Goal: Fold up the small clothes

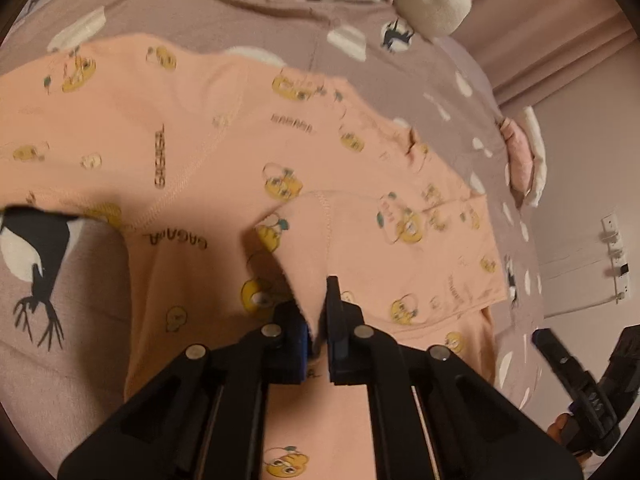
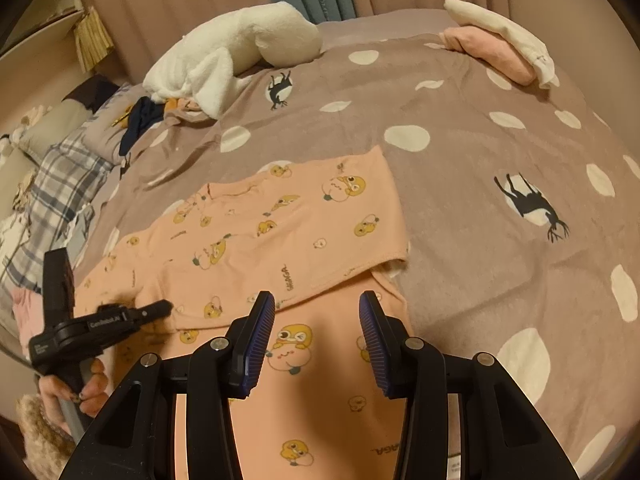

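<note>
- 1 peach-pink cotton baby garment with yellow cartoon prints lies spread on the mauve bedspread with white spots and black deer silhouettes, its upper part folded across its lower part.
- The left gripper is clamped on a raised fold of that garment; its jaws are nearly together with cloth pinched between them.
- The right gripper hovers over the garment's lower part, jaws apart and nothing between them.
- A hand holds the left gripper's handle.
- Further off lie a white fleece piece and a folded pink-and-white stack, probably finished clothes.
</note>
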Tool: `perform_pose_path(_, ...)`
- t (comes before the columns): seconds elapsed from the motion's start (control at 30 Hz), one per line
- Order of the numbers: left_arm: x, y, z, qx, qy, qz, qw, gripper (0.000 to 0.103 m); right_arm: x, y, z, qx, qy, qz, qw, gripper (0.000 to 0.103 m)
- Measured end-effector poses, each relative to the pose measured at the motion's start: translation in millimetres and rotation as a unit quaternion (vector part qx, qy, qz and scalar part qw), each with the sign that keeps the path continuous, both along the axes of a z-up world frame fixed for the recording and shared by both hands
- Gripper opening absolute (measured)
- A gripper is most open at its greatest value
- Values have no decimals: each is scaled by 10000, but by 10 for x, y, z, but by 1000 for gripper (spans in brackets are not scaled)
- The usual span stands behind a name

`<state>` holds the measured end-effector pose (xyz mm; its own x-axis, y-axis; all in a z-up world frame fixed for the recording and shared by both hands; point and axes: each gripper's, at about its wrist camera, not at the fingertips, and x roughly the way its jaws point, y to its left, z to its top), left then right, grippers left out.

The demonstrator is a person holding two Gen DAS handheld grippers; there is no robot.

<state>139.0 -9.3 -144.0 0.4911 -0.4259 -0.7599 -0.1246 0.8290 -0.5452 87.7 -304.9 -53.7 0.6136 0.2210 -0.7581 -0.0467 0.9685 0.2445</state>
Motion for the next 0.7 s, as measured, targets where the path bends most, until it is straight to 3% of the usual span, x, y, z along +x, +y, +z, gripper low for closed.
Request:
perform_pose_path(0.2, 21, 21, 558, 302, -642, -7, 9975, 5, 47, -51, -13, 82, 23, -80, 9999, 44)
perform_pose_path(0.4, 107, 184, 884, 650, -881, 97, 9939, 5, 171, -70, -35, 88, 99, -111, 9999, 44)
perform_pose_path(0.47, 128, 263, 917, 739, -872, 146, 9933, 5, 222, -72, -43, 32, 99, -122, 9999, 41)
perform_pose_path(0.57, 161, 385, 899, 863, -760, 216, 9931, 5, 329, -74, -73, -34, 175, -84, 9998, 26)
perform_pose_path(0.7, 157, 519, 831, 1050, -643, 306, 9919, 5, 502, -61, -154, -145, 337, -95, 9993, 23)
